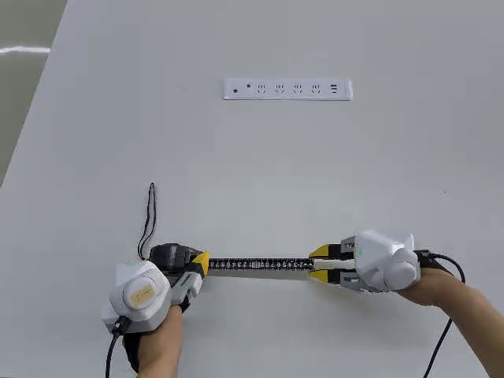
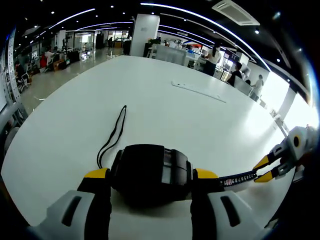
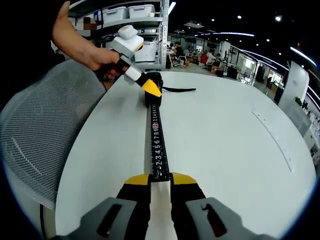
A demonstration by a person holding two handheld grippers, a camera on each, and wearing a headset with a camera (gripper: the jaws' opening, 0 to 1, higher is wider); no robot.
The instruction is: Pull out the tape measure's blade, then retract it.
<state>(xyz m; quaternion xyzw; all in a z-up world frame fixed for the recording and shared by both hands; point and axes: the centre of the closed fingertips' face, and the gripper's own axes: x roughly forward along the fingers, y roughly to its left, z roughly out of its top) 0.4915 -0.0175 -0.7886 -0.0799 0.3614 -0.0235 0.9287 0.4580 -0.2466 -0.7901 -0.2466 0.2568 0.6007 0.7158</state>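
The black tape measure case (image 1: 172, 256) lies near the table's front left, and my left gripper (image 1: 197, 272) is shut on it; the case (image 2: 150, 172) sits between the yellow-tipped jaws in the left gripper view. Its blade (image 1: 258, 264) runs right, flat and a little above the table, to my right gripper (image 1: 319, 264), which is shut on the blade's end. From the right gripper view the numbered blade (image 3: 157, 145) stretches away from my right gripper (image 3: 160, 178) to the case (image 3: 154, 90). A black wrist strap (image 1: 149, 216) trails from the case toward the table's far side.
A white power strip (image 1: 287, 89) lies flat at the far middle of the white table (image 1: 252, 173). A grey mesh chair back (image 3: 45, 145) stands beside the table edge in the right gripper view. The table's left edge (image 1: 35, 102) borders a greenish floor.
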